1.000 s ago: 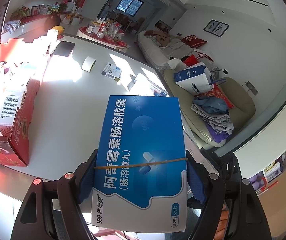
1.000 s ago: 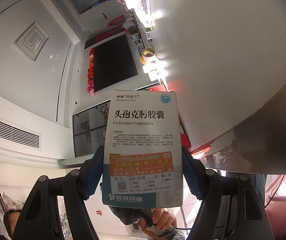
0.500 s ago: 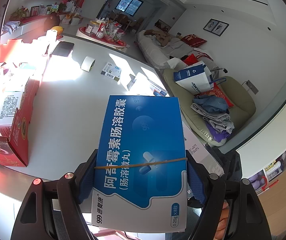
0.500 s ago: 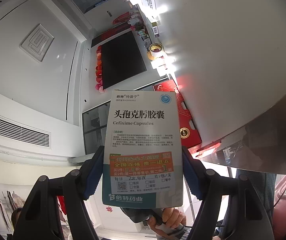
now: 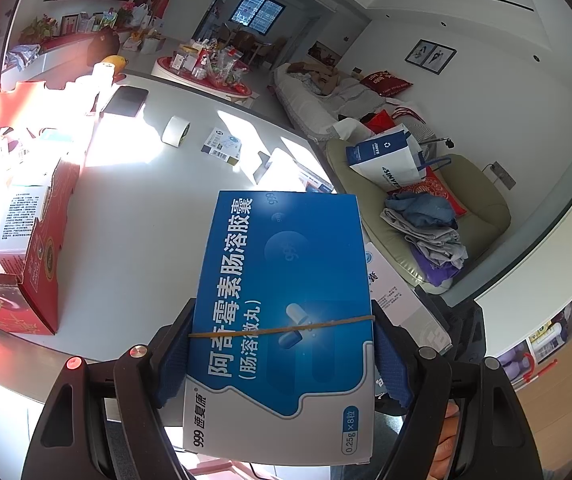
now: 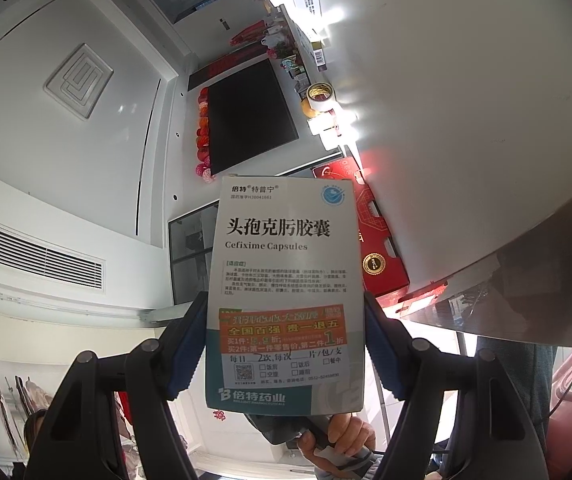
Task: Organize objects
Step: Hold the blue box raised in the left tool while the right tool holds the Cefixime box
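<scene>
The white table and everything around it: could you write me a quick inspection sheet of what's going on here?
Surface: white table, sunlit in patches.
Job's things: blue medicine box with a rubber band; white Cefixime box.
Clutter: red carton with boxes inside, tape roll, small box, dark tablet.
Grippers: left gripper clamps the blue box; right gripper clamps the white one.
Cables: nothing seen.
Surroundings: armchair piled with clothes, sofa, window.
</scene>
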`<state>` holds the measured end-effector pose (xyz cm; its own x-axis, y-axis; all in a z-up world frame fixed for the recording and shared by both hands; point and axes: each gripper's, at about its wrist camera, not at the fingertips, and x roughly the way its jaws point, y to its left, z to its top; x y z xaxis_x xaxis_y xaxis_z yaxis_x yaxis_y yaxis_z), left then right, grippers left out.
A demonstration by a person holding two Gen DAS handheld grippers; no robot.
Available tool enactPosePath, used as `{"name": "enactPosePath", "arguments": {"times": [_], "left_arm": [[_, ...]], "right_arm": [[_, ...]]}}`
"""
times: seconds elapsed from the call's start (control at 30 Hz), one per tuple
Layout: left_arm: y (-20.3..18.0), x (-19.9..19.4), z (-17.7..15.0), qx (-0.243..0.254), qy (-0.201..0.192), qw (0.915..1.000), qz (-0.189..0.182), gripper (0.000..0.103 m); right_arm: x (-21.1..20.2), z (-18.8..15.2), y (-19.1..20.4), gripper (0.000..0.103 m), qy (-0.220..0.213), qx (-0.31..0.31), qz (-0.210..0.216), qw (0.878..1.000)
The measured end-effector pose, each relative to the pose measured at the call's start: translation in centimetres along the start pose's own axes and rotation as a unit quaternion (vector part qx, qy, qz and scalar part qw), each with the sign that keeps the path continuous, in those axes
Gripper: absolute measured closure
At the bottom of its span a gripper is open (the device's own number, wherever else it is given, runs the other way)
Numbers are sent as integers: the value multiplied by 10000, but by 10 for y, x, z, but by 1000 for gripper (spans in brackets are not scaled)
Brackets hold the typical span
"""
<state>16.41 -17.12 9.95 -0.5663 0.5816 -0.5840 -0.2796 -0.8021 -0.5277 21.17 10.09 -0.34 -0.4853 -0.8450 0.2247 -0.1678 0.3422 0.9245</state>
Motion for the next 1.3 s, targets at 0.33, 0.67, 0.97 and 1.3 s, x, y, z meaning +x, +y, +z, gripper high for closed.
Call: {"name": "enactPosePath", "arguments": {"times": [0.33, 0.67, 0.97, 1.3], "left_arm": [[1, 0, -1, 9, 8, 10000, 2, 20], [0, -2, 0, 68, -58, 10000, 10, 20], [-4, -15, 6, 222, -386, 9990, 51, 20], [5, -20, 9, 143, -525, 9985, 87, 20]], "right_arm": [[3, 2, 3, 31, 34, -60, -12, 10000], [13, -4, 23, 31, 480, -505, 398, 9968], [32, -17, 54, 31, 1108, -1114, 627, 9856], [43, -22, 59, 31, 1317, -1295, 336, 9822]]}}
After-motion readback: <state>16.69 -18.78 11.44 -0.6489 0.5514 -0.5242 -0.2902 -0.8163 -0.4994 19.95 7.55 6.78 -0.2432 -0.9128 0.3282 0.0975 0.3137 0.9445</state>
